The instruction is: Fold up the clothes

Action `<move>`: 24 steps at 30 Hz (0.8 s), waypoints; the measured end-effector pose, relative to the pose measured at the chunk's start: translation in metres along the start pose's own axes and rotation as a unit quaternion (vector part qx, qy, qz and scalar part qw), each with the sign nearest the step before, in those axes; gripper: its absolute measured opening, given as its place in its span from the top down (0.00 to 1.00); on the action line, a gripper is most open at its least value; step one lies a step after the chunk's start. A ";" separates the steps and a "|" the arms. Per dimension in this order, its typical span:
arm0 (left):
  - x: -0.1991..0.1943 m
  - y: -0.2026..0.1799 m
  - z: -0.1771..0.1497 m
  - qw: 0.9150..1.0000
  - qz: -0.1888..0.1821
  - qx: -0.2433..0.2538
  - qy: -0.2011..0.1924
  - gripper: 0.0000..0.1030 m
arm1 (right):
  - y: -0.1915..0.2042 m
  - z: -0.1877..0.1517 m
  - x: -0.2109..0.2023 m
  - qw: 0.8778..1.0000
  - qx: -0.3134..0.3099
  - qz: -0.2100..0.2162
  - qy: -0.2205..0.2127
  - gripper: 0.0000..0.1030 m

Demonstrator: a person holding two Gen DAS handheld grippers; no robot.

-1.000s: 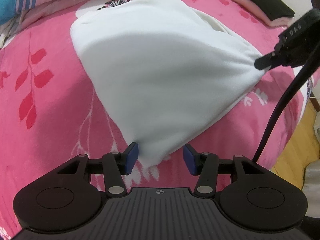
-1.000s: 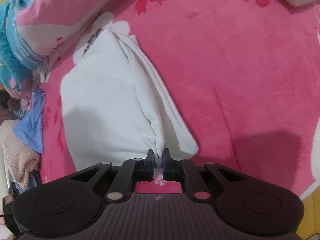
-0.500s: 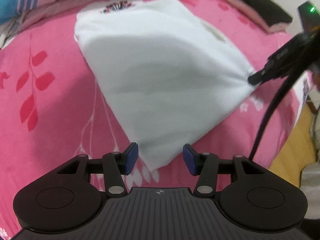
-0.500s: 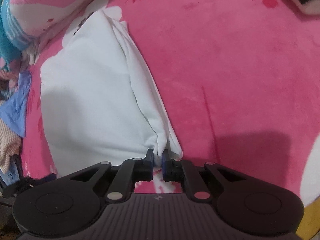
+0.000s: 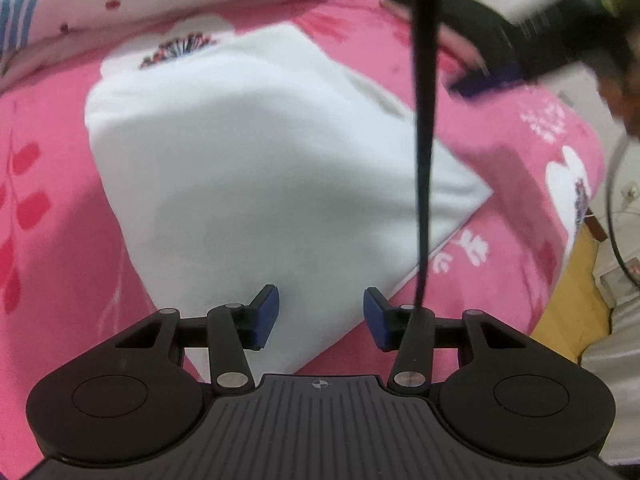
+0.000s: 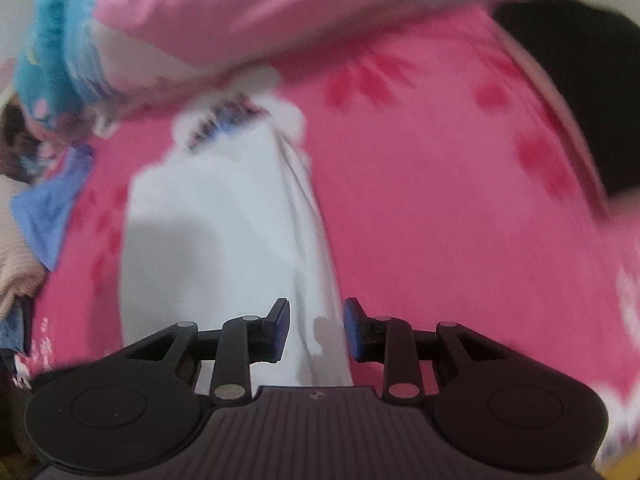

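Left claw (image 5: 320,316): your jaws stand apart and are closing slightly; the blue pads (image 5: 267,312) do not press on anything
Left claw contents: the near corner of the white garment (image 5: 248,184) lies in the gap between your pads, untouched on both sides
White garment, from left claw: folded, lying flat on the pink bedspread (image 5: 52,216); it spreads ahead of your claw and narrows toward it
Black cable (image 5: 424,128): crosses in front of the garment, running from above down to your right finger
Right claw (image 6: 316,330): your jaws are opening; the pads (image 6: 280,326) stand clear of the cloth, nothing gripped
White garment, from right claw (image 6: 208,240): directly ahead and to the left of your claw, with its layered folded edge running into the gap between your pads; the picture is blurred
Pink bedspread, from right claw (image 6: 440,220): fills the area ahead and to the right of your claw
Dark clothing (image 6: 580,92): far ahead on the right, well apart from the garment
Pink and blue bedding (image 6: 140,32): bunched far ahead on the left, beyond the garment
Blue cloth (image 6: 48,208): left of the garment, apart from it
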State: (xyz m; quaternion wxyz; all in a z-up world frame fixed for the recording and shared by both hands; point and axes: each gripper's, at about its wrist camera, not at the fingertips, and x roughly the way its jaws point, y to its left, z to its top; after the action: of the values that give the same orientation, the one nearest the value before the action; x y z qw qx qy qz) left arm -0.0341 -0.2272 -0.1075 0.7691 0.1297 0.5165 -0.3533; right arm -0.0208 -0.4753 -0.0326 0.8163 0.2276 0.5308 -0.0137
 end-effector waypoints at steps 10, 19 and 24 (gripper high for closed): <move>0.012 0.000 -0.002 1.000 0.007 -0.020 0.008 0.55 | 0.022 0.095 0.079 0.995 -0.090 0.021 -0.034 0.69; 0.016 -0.002 -0.004 0.999 0.012 -0.029 0.010 0.55 | 0.042 0.105 0.085 0.979 -0.186 -0.004 -0.081 0.99; 0.018 -0.001 -0.003 1.000 0.008 -0.019 0.012 0.55 | 0.034 0.103 0.108 0.979 -0.189 -0.028 -0.076 0.99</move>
State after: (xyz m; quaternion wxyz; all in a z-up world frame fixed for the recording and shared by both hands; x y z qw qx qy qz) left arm -0.0332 -0.2337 -0.1245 0.7680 0.1232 0.5313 -0.3358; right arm 0.1235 -0.4611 -0.0801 0.8816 0.0530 0.4667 0.0468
